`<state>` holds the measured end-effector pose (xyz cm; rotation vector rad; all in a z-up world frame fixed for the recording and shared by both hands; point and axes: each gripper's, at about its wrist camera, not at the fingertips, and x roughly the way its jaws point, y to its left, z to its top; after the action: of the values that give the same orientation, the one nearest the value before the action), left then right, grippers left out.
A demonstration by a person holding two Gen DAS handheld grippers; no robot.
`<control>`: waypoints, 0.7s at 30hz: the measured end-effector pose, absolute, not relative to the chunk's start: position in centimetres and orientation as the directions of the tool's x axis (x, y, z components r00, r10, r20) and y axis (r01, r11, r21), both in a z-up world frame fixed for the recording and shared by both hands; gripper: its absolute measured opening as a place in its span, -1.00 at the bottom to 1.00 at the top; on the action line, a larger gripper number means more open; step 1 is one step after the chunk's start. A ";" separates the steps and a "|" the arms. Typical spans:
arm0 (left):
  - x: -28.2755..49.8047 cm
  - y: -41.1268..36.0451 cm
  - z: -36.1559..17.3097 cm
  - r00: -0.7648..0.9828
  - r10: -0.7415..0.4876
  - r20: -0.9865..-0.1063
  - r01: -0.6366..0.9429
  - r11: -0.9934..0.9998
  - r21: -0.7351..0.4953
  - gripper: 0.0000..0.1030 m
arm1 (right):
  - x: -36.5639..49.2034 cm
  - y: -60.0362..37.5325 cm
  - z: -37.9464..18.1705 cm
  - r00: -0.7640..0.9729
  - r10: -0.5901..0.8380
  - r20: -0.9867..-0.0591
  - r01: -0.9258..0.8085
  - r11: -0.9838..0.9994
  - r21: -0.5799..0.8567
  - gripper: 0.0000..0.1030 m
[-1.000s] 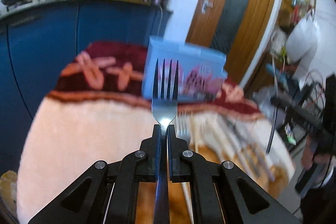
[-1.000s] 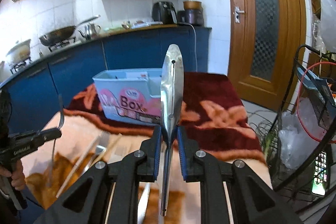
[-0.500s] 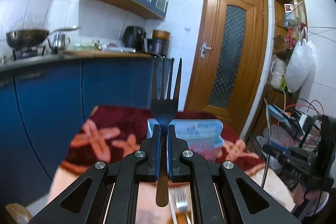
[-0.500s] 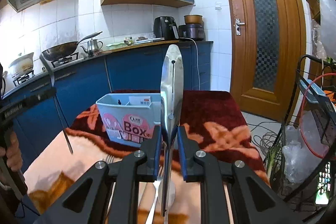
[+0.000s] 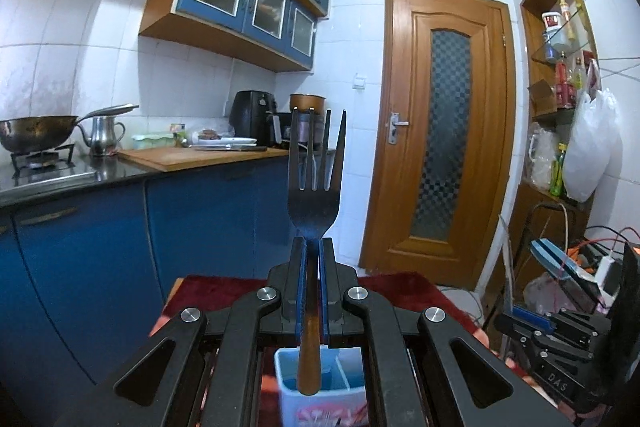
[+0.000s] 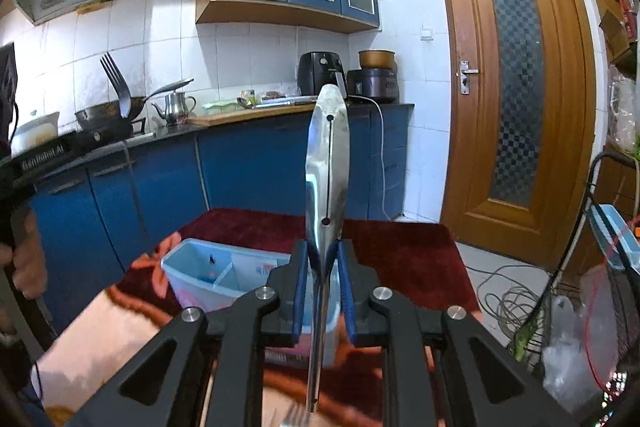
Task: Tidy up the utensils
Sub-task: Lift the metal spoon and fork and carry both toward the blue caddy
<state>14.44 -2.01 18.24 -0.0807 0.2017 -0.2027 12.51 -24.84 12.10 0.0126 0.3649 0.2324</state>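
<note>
My left gripper (image 5: 313, 247) is shut on a metal fork (image 5: 315, 187), tines up, its handle end hanging just above the left compartment of the light blue utensil box (image 5: 344, 379). My right gripper (image 6: 323, 253) is shut on a steel spoon (image 6: 327, 163) held upright, bowl up and edge-on. The box (image 6: 208, 271) stands on the red patterned cloth (image 6: 400, 251) just below and left of the right gripper. The fork (image 6: 118, 89) and left gripper show at the far left of the right wrist view.
Another fork's tines (image 6: 296, 417) lie on the cloth near the bottom edge. Blue cabinets and a counter (image 5: 192, 157) with wok, kettle and appliances stand behind. A wooden door (image 5: 440, 139) is at right. Cables, bags and a wire basket (image 6: 600, 267) crowd the floor at right.
Both grippers have tilted upward and moved over the box. The fork's handle now hangs above the box's left compartment. The spoon has come closer to the box.
</note>
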 end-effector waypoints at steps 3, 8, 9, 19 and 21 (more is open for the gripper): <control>15.8 -2.6 17.5 0.961 -0.198 -0.191 0.183 0.979 -0.093 -0.90 | 14.2 -24.3 12.4 0.913 0.231 -0.337 -0.226 0.973 0.054 -0.66; 18.2 -3.0 14.5 0.944 -0.209 -0.255 0.186 0.976 -0.111 -0.90 | 17.0 -23.8 11.7 0.911 0.242 -0.335 -0.229 0.970 0.080 -0.66; 18.5 -3.0 14.0 0.942 -0.208 -0.265 0.184 0.976 -0.114 -0.90 | 17.5 -23.7 11.4 0.910 0.244 -0.336 -0.229 0.970 0.084 -0.66; 20.3 -3.1 8.9 0.903 -0.233 -0.361 0.192 0.970 -0.147 -0.90 | 19.8 -23.0 9.5 0.925 0.208 -0.317 -0.205 0.978 0.045 -0.66; 20.6 -3.1 8.4 0.898 -0.238 -0.371 0.194 0.969 -0.155 -0.90 | 20.0 -23.0 9.4 0.930 0.196 -0.310 -0.193 0.980 0.042 -0.66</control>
<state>20.55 -3.11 8.43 -0.1149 0.3979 -0.2242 20.00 -22.99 9.42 0.0110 0.3186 0.1993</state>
